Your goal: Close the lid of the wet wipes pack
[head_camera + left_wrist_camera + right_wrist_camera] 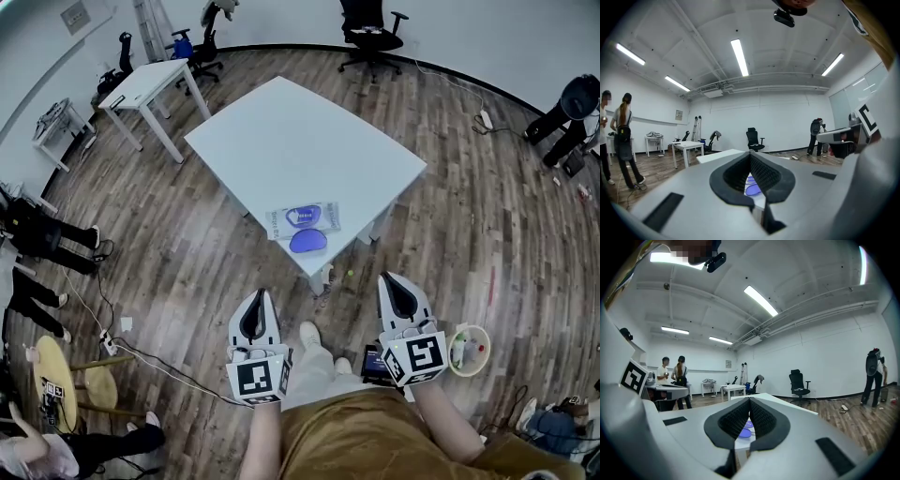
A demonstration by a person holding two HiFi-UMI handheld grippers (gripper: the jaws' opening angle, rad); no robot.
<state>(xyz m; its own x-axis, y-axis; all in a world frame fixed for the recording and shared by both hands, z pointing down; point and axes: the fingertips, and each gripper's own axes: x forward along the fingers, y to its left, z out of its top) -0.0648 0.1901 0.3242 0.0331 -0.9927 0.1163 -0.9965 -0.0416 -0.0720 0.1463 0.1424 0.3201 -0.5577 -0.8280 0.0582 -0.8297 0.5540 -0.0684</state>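
Observation:
The wet wipes pack (pixel 302 219) lies flat near the closest corner of the white table (pixel 309 141). Its purple lid (pixel 308 241) is flipped open toward me, hanging at the table edge. My left gripper (pixel 255 296) and right gripper (pixel 392 279) hover over the floor, short of the table, with nothing in them. Both are shut, jaw tips touching. Through the left gripper (pixel 750 155) a bit of the purple lid (pixel 751 189) shows between the pads. The right gripper (pixel 750 401) also frames the lid (pixel 743 431).
A second white table (pixel 145 84) stands at the back left, with office chairs (pixel 372 37) behind. People stand at the left (pixel 37 234). A small bin (pixel 469 350) sits on the floor by my right side. Cables run across the wooden floor.

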